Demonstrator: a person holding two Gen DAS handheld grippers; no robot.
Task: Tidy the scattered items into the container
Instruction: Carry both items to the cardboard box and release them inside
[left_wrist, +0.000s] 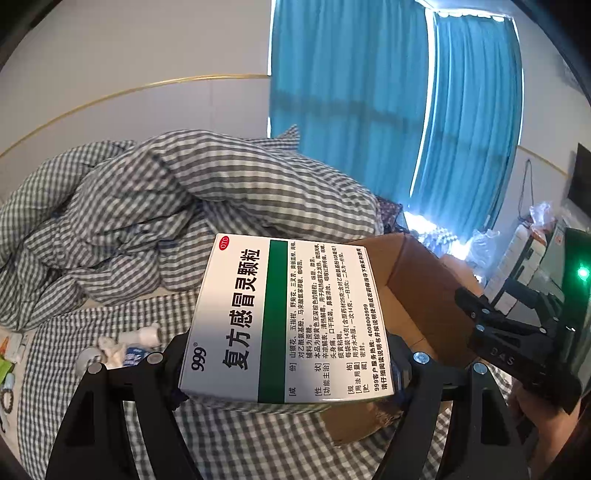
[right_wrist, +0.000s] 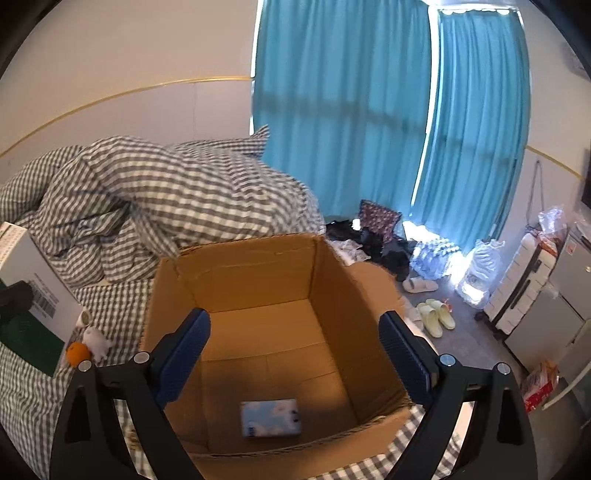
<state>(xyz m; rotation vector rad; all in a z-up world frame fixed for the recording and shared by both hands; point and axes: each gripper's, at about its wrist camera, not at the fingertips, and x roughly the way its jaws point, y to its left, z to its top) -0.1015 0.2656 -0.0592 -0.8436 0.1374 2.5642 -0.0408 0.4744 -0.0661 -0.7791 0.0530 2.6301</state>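
My left gripper (left_wrist: 288, 363) is shut on a white and green medicine box (left_wrist: 284, 317) and holds it above the checked bed, beside the open cardboard box (left_wrist: 417, 288). The medicine box also shows at the left edge of the right wrist view (right_wrist: 33, 288). My right gripper (right_wrist: 295, 354) is open and empty, right over the cardboard box (right_wrist: 243, 273). A blue tissue pack (right_wrist: 270, 417) lies on the box floor. The right gripper shows at the right of the left wrist view (left_wrist: 517, 343).
Small items lie on the bed: a white toy (right_wrist: 96, 341), an orange ball (right_wrist: 77, 352), a white bottle (left_wrist: 142, 336), and bits at the left edge (left_wrist: 9, 358). A rumpled checked duvet (left_wrist: 147, 210) lies behind. Slippers (right_wrist: 437, 315) and bags sit on the floor.
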